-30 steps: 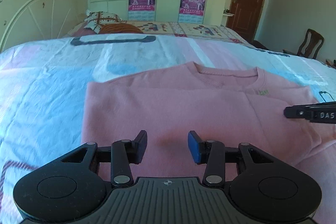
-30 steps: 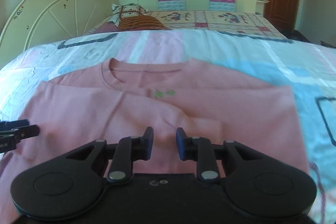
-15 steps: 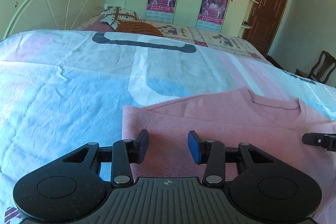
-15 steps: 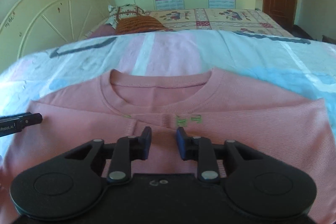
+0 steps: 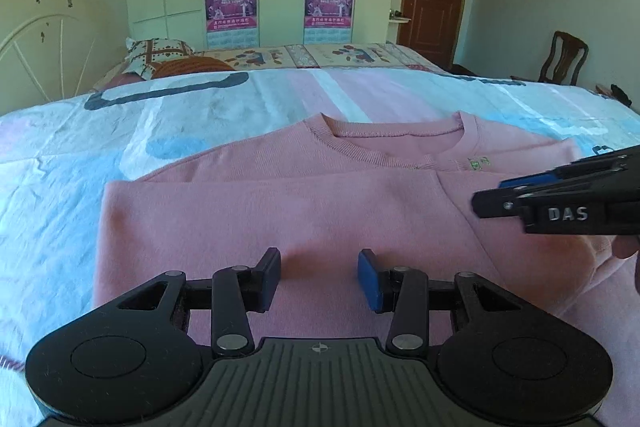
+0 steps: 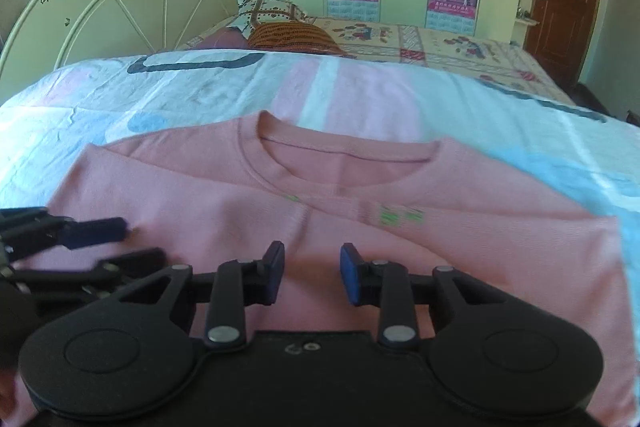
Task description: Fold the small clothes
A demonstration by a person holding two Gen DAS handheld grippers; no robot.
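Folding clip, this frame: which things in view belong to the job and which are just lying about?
Part of the job:
- pink sweatshirt, sleeves folded in, flat on the bed sheet
- left claw, open above it
- right claw, open above it

Lying about:
- patterned pillow
- wooden chair
- wardrobe posters

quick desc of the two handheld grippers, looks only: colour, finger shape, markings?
Both match: matte black bodies with two round side lobes, silver pivot pins and angled linkage arms. The left gripper has a ribbed grey centre plate with a small crosshair mark; blue pads. The right gripper shows white "DAS" lettering on its side.
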